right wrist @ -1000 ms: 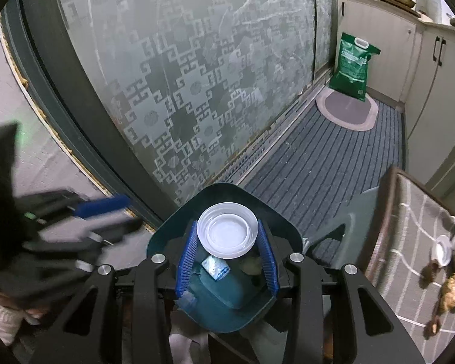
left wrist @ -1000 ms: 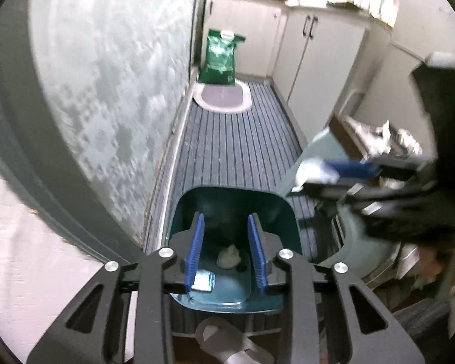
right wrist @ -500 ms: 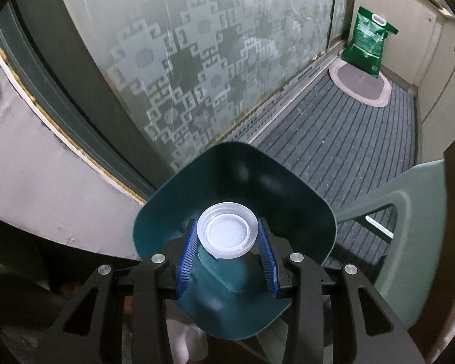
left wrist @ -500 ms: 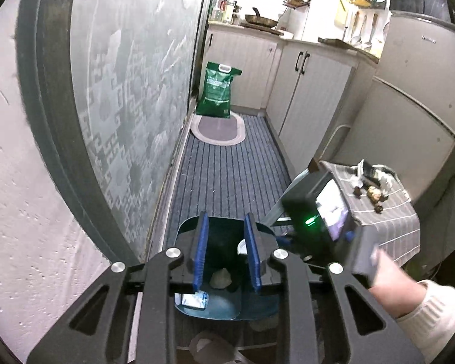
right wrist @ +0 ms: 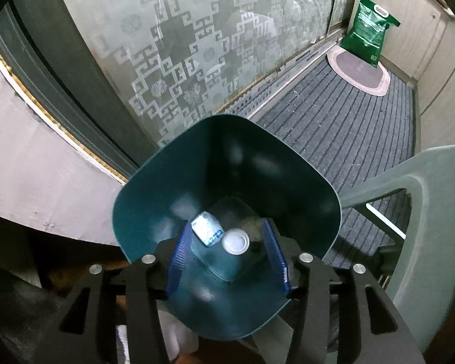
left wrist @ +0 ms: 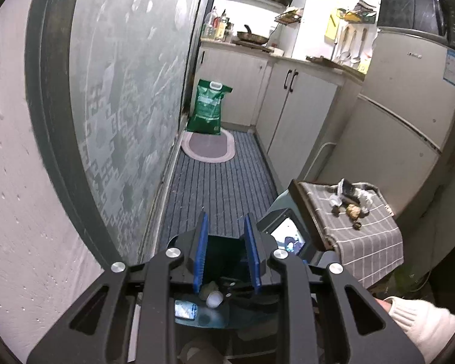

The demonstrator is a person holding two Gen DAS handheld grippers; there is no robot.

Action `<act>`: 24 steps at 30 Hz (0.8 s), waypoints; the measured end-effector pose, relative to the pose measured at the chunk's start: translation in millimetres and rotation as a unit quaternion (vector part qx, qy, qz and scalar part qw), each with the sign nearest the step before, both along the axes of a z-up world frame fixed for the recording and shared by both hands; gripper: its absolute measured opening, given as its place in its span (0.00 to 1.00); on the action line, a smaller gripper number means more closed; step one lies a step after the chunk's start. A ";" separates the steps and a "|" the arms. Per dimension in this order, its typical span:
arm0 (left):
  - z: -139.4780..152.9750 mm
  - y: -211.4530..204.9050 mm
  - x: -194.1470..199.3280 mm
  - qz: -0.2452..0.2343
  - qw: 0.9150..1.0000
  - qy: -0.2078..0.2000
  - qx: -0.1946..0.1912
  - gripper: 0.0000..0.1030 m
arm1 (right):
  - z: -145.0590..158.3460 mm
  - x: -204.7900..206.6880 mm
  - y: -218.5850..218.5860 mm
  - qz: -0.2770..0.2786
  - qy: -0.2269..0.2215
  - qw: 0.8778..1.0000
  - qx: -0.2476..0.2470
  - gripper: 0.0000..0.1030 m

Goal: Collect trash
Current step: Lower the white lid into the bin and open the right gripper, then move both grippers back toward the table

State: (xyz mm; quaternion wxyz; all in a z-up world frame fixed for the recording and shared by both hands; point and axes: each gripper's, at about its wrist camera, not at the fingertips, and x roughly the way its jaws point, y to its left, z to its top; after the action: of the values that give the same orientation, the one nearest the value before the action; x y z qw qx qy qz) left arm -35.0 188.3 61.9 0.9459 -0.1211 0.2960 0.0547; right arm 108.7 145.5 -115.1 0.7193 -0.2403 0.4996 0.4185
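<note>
A dark teal trash bin [right wrist: 173,188] stands on the floor by the glass door. My right gripper [right wrist: 226,254] hangs open over its mouth. The white plastic lid [right wrist: 236,242] lies loose inside the bin, beside a small blue-and-white wrapper [right wrist: 206,229]. My left gripper [left wrist: 226,257] is open and empty above the bin [left wrist: 203,318], where the lid [left wrist: 214,298] and wrapper [left wrist: 185,308] show. More trash [left wrist: 350,201] lies on the small table with the grey checked cloth [left wrist: 370,242] to the right.
A patterned glass sliding door [right wrist: 197,45] runs along the left. A grey plastic chair [right wrist: 433,212] stands right of the bin. A green bag [left wrist: 207,107] and oval mat [left wrist: 209,148] lie at the far end by cabinets [left wrist: 291,106]. A fridge [left wrist: 409,106] stands on the right.
My right gripper opened and the white lid dropped into the bin. My left gripper rose and drew back, so more of the kitchen and table shows.
</note>
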 end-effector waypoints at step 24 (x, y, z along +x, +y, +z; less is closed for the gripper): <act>21.5 -48.2 24.3 -0.028 0.999 -0.036 0.003 0.45 | 122.9 1.8 -85.6 -0.024 -0.070 0.987 0.143 0.34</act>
State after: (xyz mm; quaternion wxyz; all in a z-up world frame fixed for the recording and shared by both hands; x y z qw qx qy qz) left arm -10.7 140.1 83.4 0.9574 -0.1119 0.2651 0.0244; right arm 110.6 59.9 7.8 0.7895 -0.1512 0.3887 0.4503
